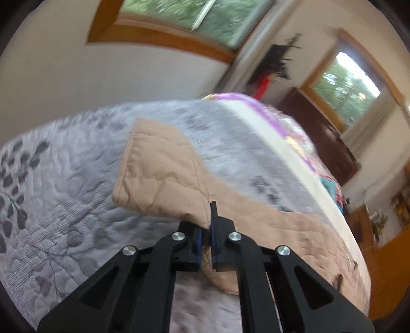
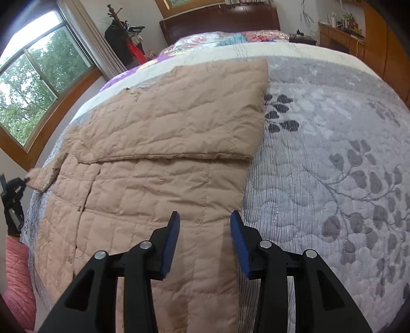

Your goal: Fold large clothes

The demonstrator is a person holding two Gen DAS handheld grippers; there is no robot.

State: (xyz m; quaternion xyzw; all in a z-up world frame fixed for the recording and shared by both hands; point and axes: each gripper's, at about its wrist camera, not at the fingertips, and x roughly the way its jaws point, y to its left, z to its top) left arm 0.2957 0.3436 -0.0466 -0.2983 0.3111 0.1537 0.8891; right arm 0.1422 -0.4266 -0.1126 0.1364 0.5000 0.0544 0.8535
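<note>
A tan quilted coat (image 2: 159,164) lies spread on the grey leaf-patterned bedspread (image 2: 333,153), its far part folded over the near part. My right gripper (image 2: 205,230) is open and empty, hovering over the coat's near right edge. My left gripper (image 1: 206,228) is shut on the end of the coat's sleeve (image 1: 159,174) and holds it lifted above the bed. In the right wrist view the left gripper (image 2: 12,189) shows at the far left, holding the sleeve cuff (image 2: 41,179).
A floral quilt (image 2: 205,38) covers the bed's far end by a dark wooden headboard (image 2: 220,20). Windows (image 2: 33,76) line the left wall. A coat rack (image 2: 123,33) stands in the corner. Wooden furniture (image 2: 358,41) stands at the right.
</note>
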